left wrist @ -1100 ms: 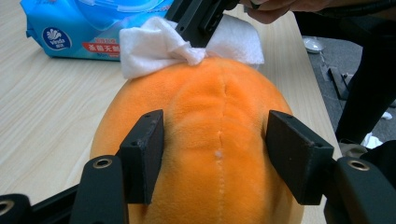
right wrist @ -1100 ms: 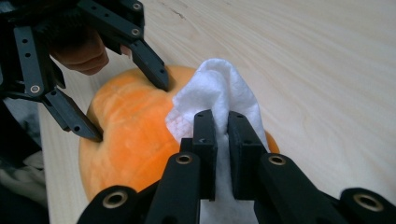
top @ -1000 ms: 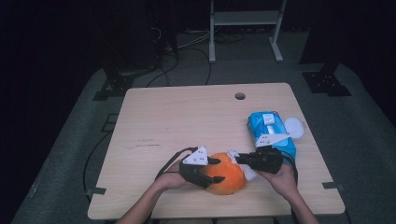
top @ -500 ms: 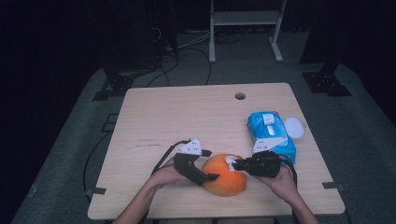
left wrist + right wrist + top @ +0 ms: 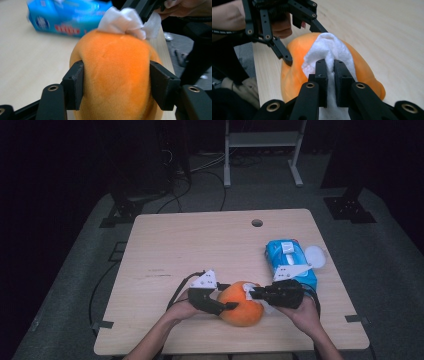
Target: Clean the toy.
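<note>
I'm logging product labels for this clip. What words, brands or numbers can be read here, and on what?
Blue wipes pack: red lettering and a round dark-blue logo, both too blurred to read.
Same pack seen from the high view: white label, too small to read.
Orange plush toy, white wipe, table: no text.

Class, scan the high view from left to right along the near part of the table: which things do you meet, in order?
Left gripper → orange plush toy → right gripper holding a white wipe → blue wipes pack.
</note>
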